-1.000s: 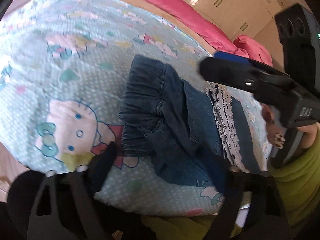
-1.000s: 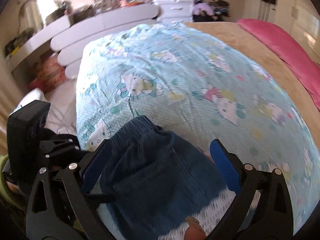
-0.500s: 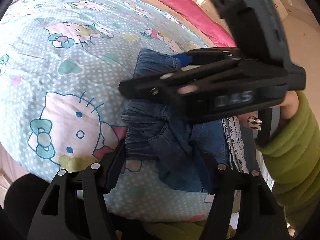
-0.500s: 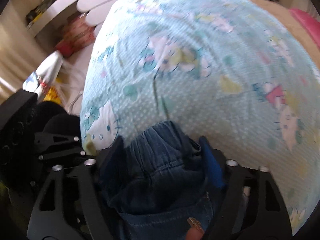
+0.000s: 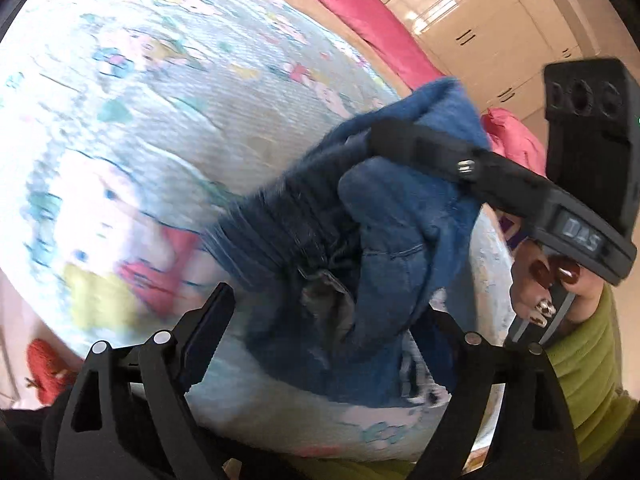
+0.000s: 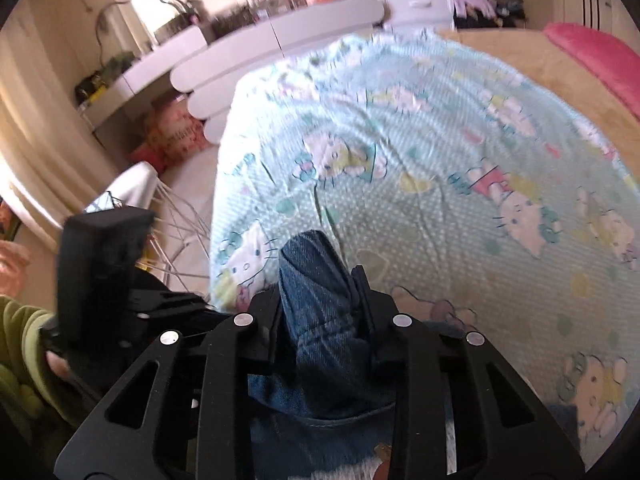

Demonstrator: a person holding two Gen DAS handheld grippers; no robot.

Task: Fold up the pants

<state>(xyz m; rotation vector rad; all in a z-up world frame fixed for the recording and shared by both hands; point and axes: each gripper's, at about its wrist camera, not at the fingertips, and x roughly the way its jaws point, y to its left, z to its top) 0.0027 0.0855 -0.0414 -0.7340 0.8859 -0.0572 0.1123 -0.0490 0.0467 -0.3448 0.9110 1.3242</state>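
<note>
Your right gripper (image 6: 318, 300), wide a second ago, is closing on the pants (image 6: 316, 280) waistband at 6 o'clock; your left gripper (image 5: 328, 320) is opening, pads clear, so folding may start.

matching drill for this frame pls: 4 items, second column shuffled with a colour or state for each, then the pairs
Items:
1. denim pants
2. right gripper
3. left gripper
4. pillow

Colour or state:
A. pink, at the far edge of the bed
B. jaws closing, bunched denim pinched between them
C. blue, lifted in a bunch above the cartoon-cat sheet
D. jaws wide and opening, fingers either side of the cloth, not pressing it

Pairs: 1-C, 2-B, 3-D, 4-A
</note>
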